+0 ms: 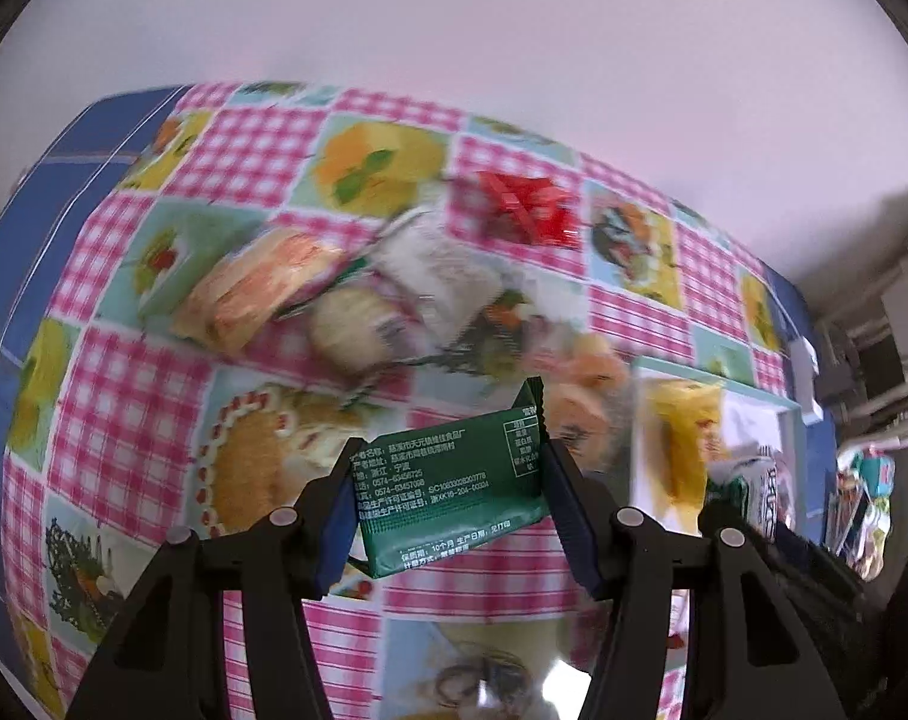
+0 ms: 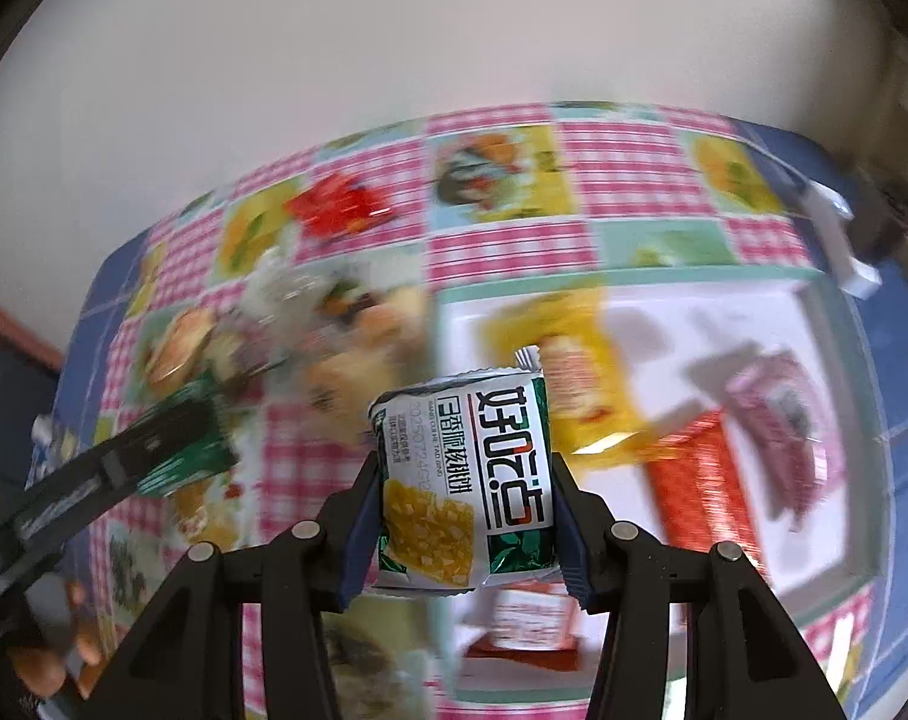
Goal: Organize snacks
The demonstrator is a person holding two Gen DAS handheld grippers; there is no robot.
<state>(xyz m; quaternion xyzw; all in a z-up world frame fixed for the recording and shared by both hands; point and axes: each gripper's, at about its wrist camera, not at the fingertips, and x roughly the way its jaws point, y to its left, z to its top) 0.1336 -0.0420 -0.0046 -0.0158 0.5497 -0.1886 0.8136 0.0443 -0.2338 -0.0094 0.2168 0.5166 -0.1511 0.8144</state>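
Observation:
My left gripper (image 1: 451,456) is shut on a dark green snack packet (image 1: 448,498) with white print, held above the patterned tablecloth (image 1: 154,396). The right wrist view shows that gripper low on the left, with the green packet (image 2: 196,450) in it. My right gripper (image 2: 466,468) is shut on a white and green snack packet (image 2: 454,516) with a yellow picture, held upright over the near-left edge of a white tray (image 2: 754,300). A loose pile of snack packets (image 1: 346,312) lies on the cloth beyond the left gripper, blurred.
The tray, rimmed in teal, holds a yellow packet (image 2: 574,360), a red packet (image 2: 700,480) and a dark pink packet (image 2: 784,420). A red packet (image 1: 526,204) lies alone near the table's far edge. A hand (image 2: 46,666) shows at the lower left. A pale wall stands behind.

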